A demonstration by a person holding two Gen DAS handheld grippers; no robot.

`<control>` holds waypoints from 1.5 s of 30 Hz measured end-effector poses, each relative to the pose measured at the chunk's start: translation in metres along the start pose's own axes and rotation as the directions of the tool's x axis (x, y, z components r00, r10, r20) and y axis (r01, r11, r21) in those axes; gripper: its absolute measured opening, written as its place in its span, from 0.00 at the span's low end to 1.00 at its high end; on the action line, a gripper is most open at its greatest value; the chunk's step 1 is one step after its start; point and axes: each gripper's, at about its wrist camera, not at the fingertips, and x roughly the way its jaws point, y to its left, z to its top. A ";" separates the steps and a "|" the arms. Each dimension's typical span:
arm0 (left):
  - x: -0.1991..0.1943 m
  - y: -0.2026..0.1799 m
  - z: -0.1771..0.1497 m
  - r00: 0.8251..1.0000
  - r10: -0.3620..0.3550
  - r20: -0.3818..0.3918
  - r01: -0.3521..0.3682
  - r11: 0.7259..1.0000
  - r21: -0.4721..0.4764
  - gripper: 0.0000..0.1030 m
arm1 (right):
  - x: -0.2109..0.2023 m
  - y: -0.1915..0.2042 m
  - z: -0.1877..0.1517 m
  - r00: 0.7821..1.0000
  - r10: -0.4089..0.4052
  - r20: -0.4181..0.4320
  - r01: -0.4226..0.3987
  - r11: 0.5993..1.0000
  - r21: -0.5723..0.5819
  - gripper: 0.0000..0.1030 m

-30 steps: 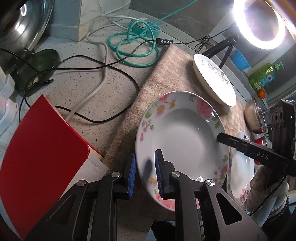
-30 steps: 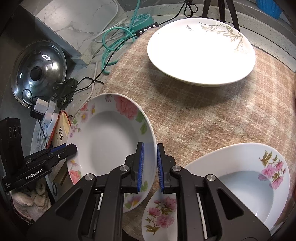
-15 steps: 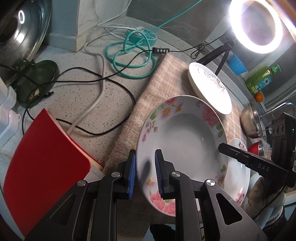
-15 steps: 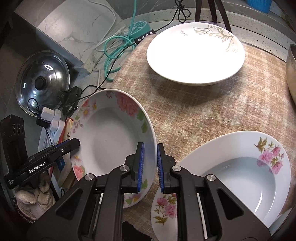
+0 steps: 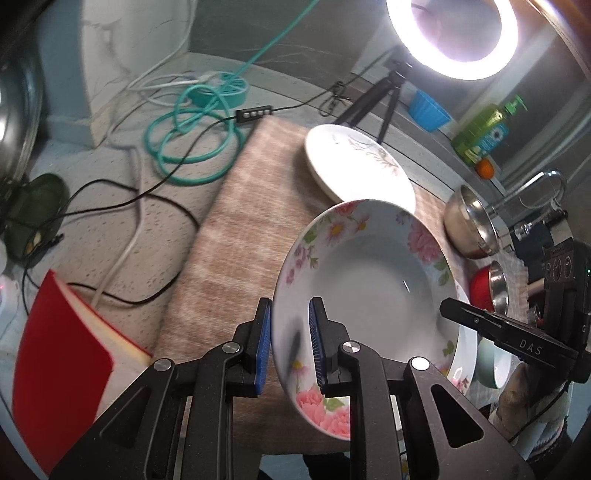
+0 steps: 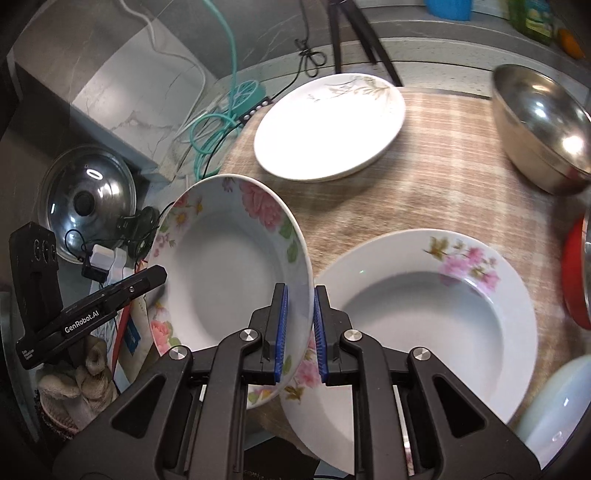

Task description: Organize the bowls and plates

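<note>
A deep plate with pink flowers (image 5: pixel 369 288) (image 6: pixel 229 273) hangs tilted above the checked cloth (image 5: pixel 251 229), held by both grippers. My left gripper (image 5: pixel 290 325) is shut on its near left rim. On the opposite rim, my right gripper (image 6: pixel 299 310) is shut as well. A second flowered deep plate (image 6: pixel 424 314) lies on the cloth just right of the held one, partly under its edge. Farther back sits a white plate with a grass pattern (image 6: pixel 328 125). A steel bowl (image 6: pixel 539 125) stands at the far right.
Teal cable coils (image 5: pixel 192 147) and black wires lie on the counter left of the cloth. A red book (image 5: pixel 62 354) is near left, a pot lid (image 6: pixel 88 195) beyond it. A ring light (image 5: pixel 450 33) on a tripod stands behind. A red bowl (image 5: pixel 484 291) and a pale bowl (image 6: pixel 554 398) sit right.
Both grippers have carried the flowered plate up and to the right, tilting it. It now overlaps the second flowered plate. The steel bowl has come into the right wrist view.
</note>
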 end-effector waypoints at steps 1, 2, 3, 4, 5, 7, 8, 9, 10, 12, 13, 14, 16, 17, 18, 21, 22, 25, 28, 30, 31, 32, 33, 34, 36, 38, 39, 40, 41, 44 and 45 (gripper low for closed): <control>0.002 -0.006 0.001 1.000 -0.007 -0.004 0.007 1.000 0.016 0.17 | -0.004 -0.004 -0.002 1.000 -0.005 0.007 0.005 1.000 0.011 0.14; 0.004 -0.010 0.002 1.000 -0.014 -0.008 0.015 0.999 0.030 0.17 | -0.007 -0.006 -0.004 1.000 -0.009 0.011 0.009 1.000 0.020 0.14; 0.005 -0.015 0.002 1.000 -0.019 -0.012 0.019 0.999 0.041 0.17 | -0.012 -0.012 -0.007 1.000 -0.014 0.019 0.013 0.999 0.037 0.14; 0.008 -0.021 0.003 1.000 -0.024 -0.018 0.025 0.998 0.057 0.17 | -0.016 -0.015 -0.009 1.000 -0.019 0.024 0.018 0.999 0.049 0.14; 0.010 -0.026 0.003 0.999 -0.030 -0.024 0.031 0.997 0.072 0.17 | -0.019 -0.019 -0.012 0.999 -0.027 0.030 0.025 0.998 0.059 0.13; 0.015 -0.035 0.002 0.999 -0.038 -0.036 0.041 0.994 0.096 0.17 | -0.025 -0.026 -0.017 0.998 -0.040 0.038 0.037 0.996 0.080 0.14; 0.017 -0.040 0.002 0.998 -0.041 -0.042 0.045 0.993 0.109 0.17 | -0.028 -0.031 -0.020 0.998 -0.045 0.041 0.041 0.995 0.091 0.14; 0.019 -0.045 0.002 0.998 -0.044 -0.048 0.050 0.992 0.118 0.17 | -0.031 -0.036 -0.024 0.998 -0.050 0.043 0.045 0.993 0.107 0.14; 0.022 -0.049 0.002 0.997 -0.049 -0.055 0.055 0.990 0.130 0.17 | -0.033 -0.040 -0.027 0.998 -0.053 0.045 0.047 0.991 0.122 0.13; 0.027 -0.058 0.002 0.996 -0.056 -0.066 0.065 0.986 0.151 0.17 | -0.038 -0.047 -0.034 0.997 -0.062 0.048 0.055 0.988 0.145 0.14; 0.029 -0.062 0.001 0.996 -0.058 -0.071 0.069 0.985 0.161 0.17 | -0.039 -0.051 -0.037 0.997 -0.068 0.047 0.060 0.986 0.156 0.14; 0.031 -0.066 0.001 0.995 -0.060 -0.076 0.073 0.983 0.171 0.17 | -0.041 -0.054 -0.041 0.996 -0.071 0.047 0.062 0.984 0.166 0.14; 0.036 -0.073 0.001 0.994 -0.064 -0.087 0.080 0.978 0.192 0.17 | -0.044 -0.061 -0.048 0.996 -0.081 0.045 0.071 0.979 0.188 0.14; 0.038 -0.077 0.000 0.994 -0.065 -0.092 0.082 0.975 0.204 0.17 | -0.045 -0.064 -0.051 0.995 -0.085 0.044 0.075 0.977 0.198 0.14; 0.040 -0.080 0.000 0.993 -0.066 -0.096 0.085 0.973 0.213 0.17 | -0.046 -0.066 -0.055 0.995 -0.089 0.043 0.078 0.976 0.206 0.14; 0.047 -0.091 -0.001 0.992 -0.065 -0.112 0.091 0.965 0.245 0.17 | -0.047 -0.076 -0.066 0.995 -0.099 0.035 0.088 0.967 0.238 0.14; 0.048 -0.094 -0.002 0.991 -0.064 -0.115 0.092 0.963 0.254 0.17 | -0.047 -0.079 -0.069 0.994 -0.101 0.030 0.090 0.965 0.246 0.14; 0.053 -0.103 -0.003 0.990 -0.061 -0.126 0.094 0.955 0.282 0.17 | -0.048 -0.085 -0.078 0.994 -0.106 0.023 0.096 0.959 0.266 0.14; 0.058 -0.109 -0.003 0.989 -0.055 -0.138 0.096 0.948 0.303 0.17 | -0.049 -0.087 -0.085 0.993 -0.113 0.022 0.102 0.955 0.278 0.14; 0.062 -0.113 -0.004 0.988 -0.050 -0.146 0.095 0.943 0.318 0.17 | -0.051 -0.088 -0.087 0.992 -0.122 0.023 0.110 0.954 0.280 0.14; 0.064 -0.115 -0.005 0.988 -0.048 -0.149 0.094 0.941 0.324 0.17 | -0.051 -0.088 -0.089 0.992 -0.124 0.023 0.113 0.952 0.284 0.14; 0.065 -0.116 -0.005 0.987 -0.045 -0.151 0.094 0.940 0.329 0.17 | -0.052 -0.089 -0.090 0.992 -0.125 0.022 0.113 0.951 0.287 0.14; 0.067 -0.118 -0.005 0.987 -0.045 -0.153 0.094 0.938 0.333 0.17 | -0.052 -0.091 -0.092 0.992 -0.125 0.021 0.114 0.950 0.292 0.14; 0.068 -0.119 -0.005 0.987 -0.043 -0.156 0.094 0.937 0.337 0.17 | -0.053 -0.092 -0.094 0.992 -0.126 0.020 0.115 0.948 0.295 0.14; 0.072 -0.123 -0.005 0.986 -0.041 -0.159 0.094 0.935 0.343 0.17 | -0.053 -0.094 -0.096 0.992 -0.128 0.018 0.117 0.946 0.301 0.14; 0.075 -0.126 -0.006 0.986 -0.038 -0.161 0.093 0.932 0.350 0.17 | -0.053 -0.096 -0.097 0.991 -0.133 0.017 0.122 0.945 0.304 0.14; 0.076 -0.128 -0.006 0.986 -0.036 -0.162 0.092 0.930 0.355 0.17 | -0.054 -0.096 -0.098 0.990 -0.140 0.017 0.128 0.944 0.304 0.14; 0.077 -0.129 -0.006 0.986 -0.033 -0.162 0.091 0.928 0.360 0.17 | -0.054 -0.098 -0.099 0.989 -0.144 0.017 0.132 0.944 0.303 0.14; 0.079 -0.131 -0.006 0.986 -0.031 -0.162 0.089 0.927 0.365 0.17 | -0.055 -0.098 -0.100 0.989 -0.146 0.016 0.134 0.943 0.306 0.14; 0.083 -0.135 -0.007 0.986 -0.026 -0.165 0.087 0.923 0.374 0.17 | -0.054 -0.101 -0.100 0.988 -0.153 0.014 0.141 0.939 0.314 0.14; 0.083 -0.136 -0.007 0.986 -0.025 -0.165 0.086 0.923 0.376 0.17 | -0.055 -0.102 -0.101 0.988 -0.155 0.014 0.143 0.938 0.316 0.14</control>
